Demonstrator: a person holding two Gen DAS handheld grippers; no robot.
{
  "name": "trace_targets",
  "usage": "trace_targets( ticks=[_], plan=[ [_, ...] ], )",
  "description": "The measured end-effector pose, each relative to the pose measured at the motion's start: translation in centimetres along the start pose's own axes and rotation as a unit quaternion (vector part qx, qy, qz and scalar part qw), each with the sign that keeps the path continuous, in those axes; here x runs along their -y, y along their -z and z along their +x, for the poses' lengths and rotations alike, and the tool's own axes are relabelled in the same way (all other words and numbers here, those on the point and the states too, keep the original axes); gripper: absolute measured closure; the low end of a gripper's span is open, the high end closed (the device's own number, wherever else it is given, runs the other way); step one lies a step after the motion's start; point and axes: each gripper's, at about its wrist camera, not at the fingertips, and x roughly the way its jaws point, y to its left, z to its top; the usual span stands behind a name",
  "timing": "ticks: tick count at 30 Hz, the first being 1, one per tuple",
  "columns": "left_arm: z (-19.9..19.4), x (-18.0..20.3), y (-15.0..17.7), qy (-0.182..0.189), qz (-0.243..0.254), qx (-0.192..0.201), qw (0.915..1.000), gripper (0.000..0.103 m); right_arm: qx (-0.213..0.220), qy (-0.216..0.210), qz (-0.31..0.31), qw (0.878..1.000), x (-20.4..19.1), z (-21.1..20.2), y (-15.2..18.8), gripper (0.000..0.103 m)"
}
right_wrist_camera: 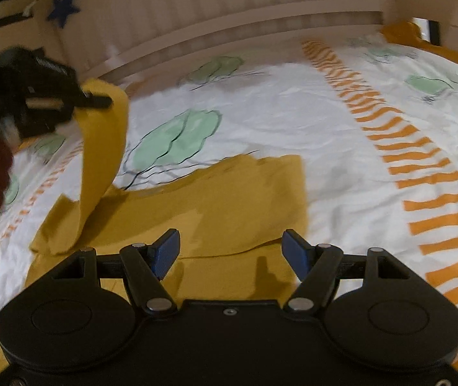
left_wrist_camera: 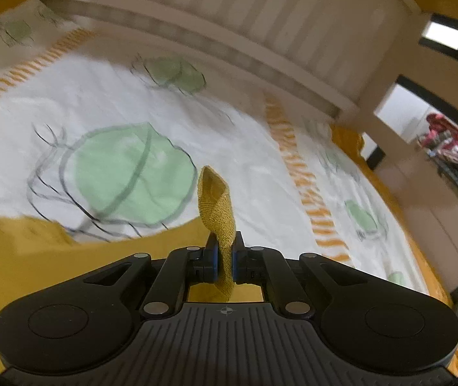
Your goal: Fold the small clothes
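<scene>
A mustard-yellow garment (right_wrist_camera: 229,202) lies spread on the bed cover, partly folded. My left gripper (left_wrist_camera: 225,251) is shut on a ribbed edge of the garment (left_wrist_camera: 216,202), which sticks up between its blue pads. In the right wrist view the left gripper (right_wrist_camera: 100,99) holds a strip of the garment (right_wrist_camera: 100,154) lifted above the bed at the left. My right gripper (right_wrist_camera: 230,252) is open and empty, its blue pads (right_wrist_camera: 166,252) hovering just over the near part of the garment.
The bed cover (right_wrist_camera: 293,112) is white with green tree prints and orange striped bands (right_wrist_camera: 422,173). A slatted wooden headboard (right_wrist_camera: 229,0) runs along the far side. A doorway with clutter (left_wrist_camera: 447,148) shows at the right in the left wrist view.
</scene>
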Motion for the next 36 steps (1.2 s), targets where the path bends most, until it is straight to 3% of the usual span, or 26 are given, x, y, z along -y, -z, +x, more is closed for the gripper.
trace_targets(
  ticks=[8,10,12,15,22,27,30,33,36],
  plan=[
    [3.8,3.6,3.0,0.005,0.050,-0.024,0.9985,0.092,-0.001,0.017,0.014,1.000,1.5,0.2,-0.5,0.030],
    [4.5,4.0,3.7,0.009,0.065,-0.039,0.9971,0.069,-0.005,0.019,0.012,1.000,1.5,0.4,-0.5,0.030],
    [4.7,4.1,4.2,0.020,0.075,-0.049,0.9957,0.060,-0.009,0.022,0.010,1.000,1.6,0.6,-0.3,0.030],
    [3.8,4.4,4.6,0.024,0.102,-0.049,0.9933,0.038,-0.013,0.024,0.009,1.000,1.6,0.8,-0.1,0.030],
    [-1.2,3.6,4.8,0.007,0.152,0.024,0.9880,0.033,-0.016,0.030,0.004,0.999,1.7,1.3,0.4,0.030],
    [-4.1,-0.4,6.3,-0.071,0.173,0.043,0.9815,0.031,-0.011,0.026,-0.006,1.000,1.3,1.3,0.6,0.030],
    [-5.6,-4.1,7.9,-0.127,0.164,0.041,0.9774,0.031,-0.008,0.022,-0.016,1.000,0.9,1.4,0.9,0.030],
    [-6.6,-7.5,9.5,-0.183,0.168,0.035,0.9680,0.031,-0.005,0.019,-0.026,0.999,0.4,1.6,1.2,0.030],
    [-7.5,-10.7,10.6,-0.213,0.145,0.026,0.9658,0.031,0.005,0.013,-0.034,0.999,-0.1,1.7,1.5,0.030]
  ],
)
